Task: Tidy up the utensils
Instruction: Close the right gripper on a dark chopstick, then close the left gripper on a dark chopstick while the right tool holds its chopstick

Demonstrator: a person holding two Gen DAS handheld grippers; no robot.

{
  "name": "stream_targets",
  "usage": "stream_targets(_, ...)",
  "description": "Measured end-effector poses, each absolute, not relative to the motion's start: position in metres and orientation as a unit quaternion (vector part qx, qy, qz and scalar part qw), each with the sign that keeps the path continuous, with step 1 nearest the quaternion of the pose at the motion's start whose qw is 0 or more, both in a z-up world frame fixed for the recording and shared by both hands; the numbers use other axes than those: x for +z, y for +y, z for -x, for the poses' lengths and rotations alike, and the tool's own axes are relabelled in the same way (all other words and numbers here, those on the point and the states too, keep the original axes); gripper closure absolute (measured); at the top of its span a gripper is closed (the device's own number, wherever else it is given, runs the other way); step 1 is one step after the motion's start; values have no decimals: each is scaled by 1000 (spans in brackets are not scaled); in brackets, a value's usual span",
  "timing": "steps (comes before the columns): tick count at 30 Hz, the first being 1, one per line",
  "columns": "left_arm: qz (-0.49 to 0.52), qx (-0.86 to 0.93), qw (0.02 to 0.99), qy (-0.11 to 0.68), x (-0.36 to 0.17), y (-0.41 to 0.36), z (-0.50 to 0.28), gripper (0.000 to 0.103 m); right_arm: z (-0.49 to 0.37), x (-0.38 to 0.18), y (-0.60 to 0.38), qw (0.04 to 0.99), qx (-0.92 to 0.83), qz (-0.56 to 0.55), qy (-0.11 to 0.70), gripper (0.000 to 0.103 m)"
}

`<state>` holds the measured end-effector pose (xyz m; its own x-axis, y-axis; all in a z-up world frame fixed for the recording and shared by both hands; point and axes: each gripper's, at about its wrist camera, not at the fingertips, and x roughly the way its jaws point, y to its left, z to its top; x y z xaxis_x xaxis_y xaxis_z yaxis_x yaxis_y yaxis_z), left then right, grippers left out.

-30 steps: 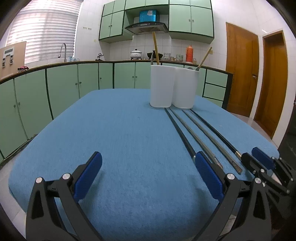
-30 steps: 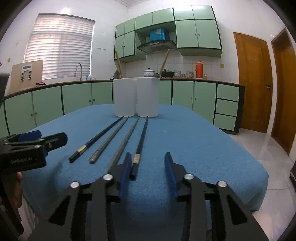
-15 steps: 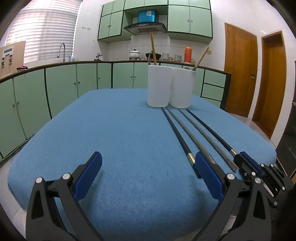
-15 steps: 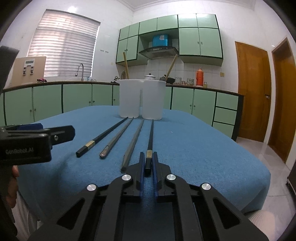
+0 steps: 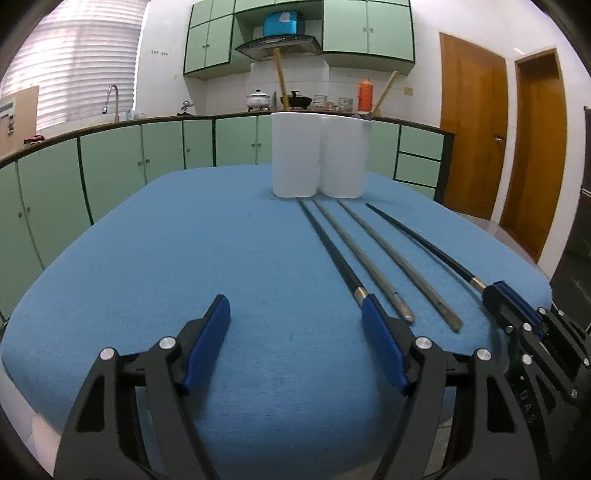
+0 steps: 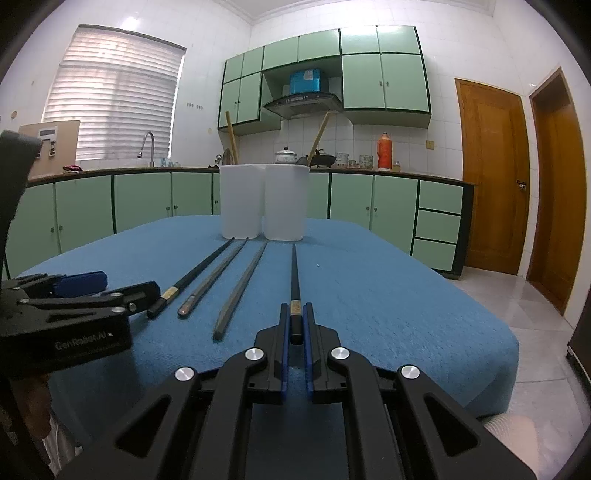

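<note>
Closed since earlier, right gripper (image 6: 295,325) pinches black chopstick (image 6: 294,275); left gripper (image 5: 295,328) closing, empty.

A blue-clothed table (image 6: 388,295) carries two white holders (image 6: 264,201) and four chopsticks (image 6: 240,288).

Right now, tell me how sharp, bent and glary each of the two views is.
Left wrist view: sharp throughout, strong fisheye bowing the counter and blue tablecloth, dark vignette corners, window blinds washed out. Right wrist view: equally sharp, doors bulge outward, soft ceiling-light glare on the wall tiles, faint shadows under the white containers.
</note>
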<state>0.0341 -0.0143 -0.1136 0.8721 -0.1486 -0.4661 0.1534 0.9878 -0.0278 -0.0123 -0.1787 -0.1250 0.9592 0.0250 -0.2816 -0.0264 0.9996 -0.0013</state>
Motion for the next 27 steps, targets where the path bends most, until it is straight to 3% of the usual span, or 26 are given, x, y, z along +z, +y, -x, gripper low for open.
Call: stream_targets(27,3,-91,966,243,-115,-33,-28,29,10,-129,-183,988,15,0,151,96)
